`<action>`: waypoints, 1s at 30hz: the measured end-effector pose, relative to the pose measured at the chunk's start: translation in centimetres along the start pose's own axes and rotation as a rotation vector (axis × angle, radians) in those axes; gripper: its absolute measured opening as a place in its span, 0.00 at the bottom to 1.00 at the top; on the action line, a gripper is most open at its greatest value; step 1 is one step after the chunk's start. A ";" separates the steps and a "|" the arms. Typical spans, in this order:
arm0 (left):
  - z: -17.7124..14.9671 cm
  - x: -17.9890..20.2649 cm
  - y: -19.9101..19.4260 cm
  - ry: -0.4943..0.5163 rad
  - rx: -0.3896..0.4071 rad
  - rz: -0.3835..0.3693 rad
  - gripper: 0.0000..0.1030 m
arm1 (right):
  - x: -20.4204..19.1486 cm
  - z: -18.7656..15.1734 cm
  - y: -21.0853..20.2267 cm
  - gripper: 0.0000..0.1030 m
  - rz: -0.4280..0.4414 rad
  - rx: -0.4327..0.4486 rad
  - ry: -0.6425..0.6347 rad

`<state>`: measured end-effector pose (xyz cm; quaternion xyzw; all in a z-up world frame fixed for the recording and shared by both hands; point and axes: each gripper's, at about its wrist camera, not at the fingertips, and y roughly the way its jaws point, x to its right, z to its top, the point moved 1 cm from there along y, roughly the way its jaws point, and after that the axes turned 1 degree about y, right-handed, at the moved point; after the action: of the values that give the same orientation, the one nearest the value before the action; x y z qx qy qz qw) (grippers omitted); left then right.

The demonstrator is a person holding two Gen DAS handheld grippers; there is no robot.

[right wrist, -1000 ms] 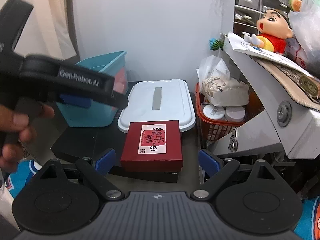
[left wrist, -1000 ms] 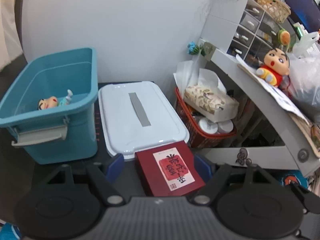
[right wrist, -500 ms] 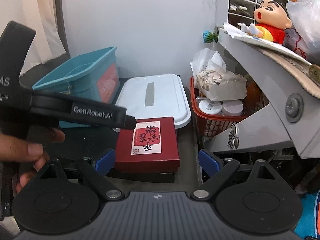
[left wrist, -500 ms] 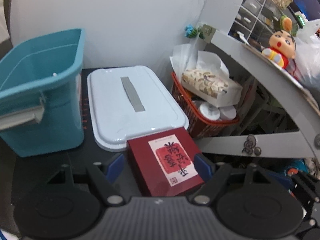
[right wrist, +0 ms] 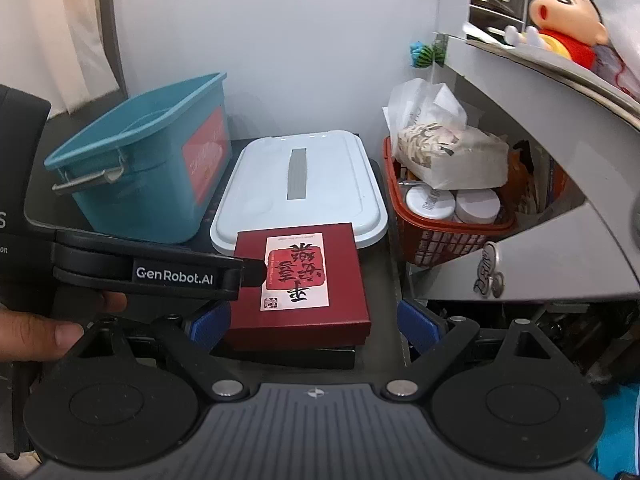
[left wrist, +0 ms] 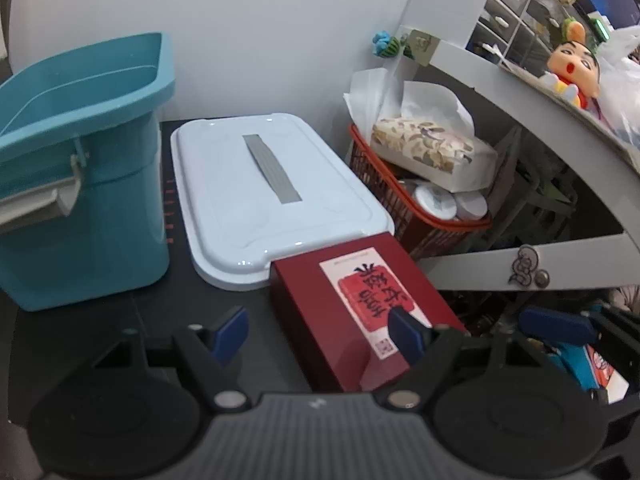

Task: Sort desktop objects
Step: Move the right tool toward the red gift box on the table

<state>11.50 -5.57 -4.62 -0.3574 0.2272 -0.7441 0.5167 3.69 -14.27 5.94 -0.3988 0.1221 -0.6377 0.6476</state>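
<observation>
A dark red box [left wrist: 360, 308] [right wrist: 300, 280] with a white and red label lies on a flat black case [right wrist: 288, 354], just in front of a white lid [left wrist: 264, 196]. My left gripper [left wrist: 316, 334] is open low over the box's left part: one pad sits left of the box, the other hovers over the label. In the right wrist view its black finger [right wrist: 168, 276] reaches across to the label. My right gripper [right wrist: 313, 326] is open with the box's near end between its pads, neither pressing. One right finger [left wrist: 556, 326] shows beside the box.
A teal bin [left wrist: 80, 160] [right wrist: 152, 184] stands left of the white lid. A red basket [left wrist: 400, 208] [right wrist: 440, 240] with a tissue pack and white jars sits to the right. A grey desk frame [right wrist: 560, 256] with a plush doll [right wrist: 560, 20] overhangs the right side. A hand [right wrist: 36, 332] holds the left gripper.
Both grippers have sunk toward the red box. The left gripper's right pad now hovers over the label, and the teal bin's inside has dropped out of sight.
</observation>
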 end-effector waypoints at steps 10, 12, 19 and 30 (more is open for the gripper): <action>0.3 -1.4 1.1 -0.046 0.008 -0.044 0.77 | -0.2 0.4 1.9 0.90 -0.020 -0.025 0.014; 0.4 -1.6 1.3 -0.058 0.014 -0.045 0.77 | -0.1 0.5 2.2 0.90 -0.023 -0.028 0.023; 0.4 -2.5 1.4 -0.098 0.032 -0.039 0.77 | 0.3 0.6 2.8 0.90 -0.019 -0.013 0.042; 0.4 -2.5 3.3 -0.121 0.016 -0.054 0.76 | 0.8 0.9 4.3 0.78 -0.024 -0.011 0.087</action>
<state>14.30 -4.41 -7.47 -0.4035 0.1796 -0.7367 0.5120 7.55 -15.25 3.97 -0.3757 0.1491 -0.6615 0.6317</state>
